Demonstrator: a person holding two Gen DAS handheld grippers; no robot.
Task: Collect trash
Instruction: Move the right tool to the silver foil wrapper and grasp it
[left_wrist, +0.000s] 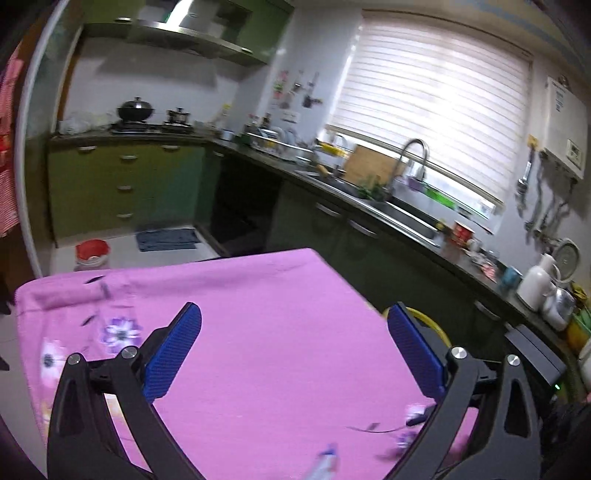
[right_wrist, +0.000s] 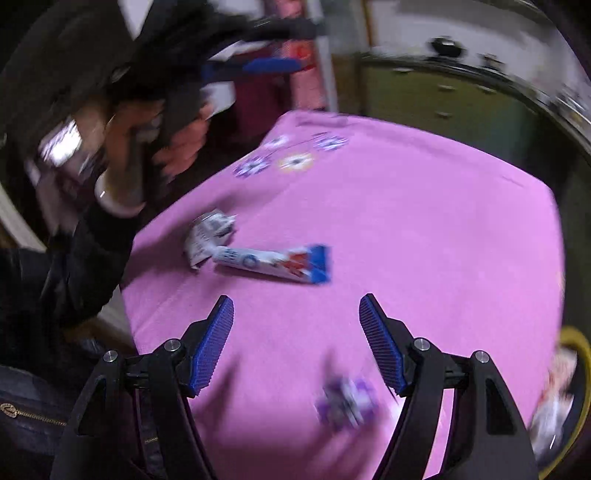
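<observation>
In the right wrist view, a long white, blue and red snack wrapper (right_wrist: 273, 264) lies on the pink floral tablecloth (right_wrist: 406, 221). A crumpled silver-white wrapper (right_wrist: 207, 236) touches its left end. My right gripper (right_wrist: 295, 314) is open and empty, just short of the long wrapper. My left gripper (left_wrist: 295, 325) is open and empty above the pink cloth (left_wrist: 277, 332); it also shows at the upper left of the right wrist view (right_wrist: 258, 66), held in a hand. A blurred wrapper tip (left_wrist: 327, 461) shows at the bottom edge of the left wrist view.
A yellow-rimmed bin (right_wrist: 569, 398) with light trash inside sits off the table's right side; its rim also shows in the left wrist view (left_wrist: 432, 321). A kitchen counter with sink (left_wrist: 399, 214) runs behind. A red-lidded jar (left_wrist: 92, 254) stands on the floor.
</observation>
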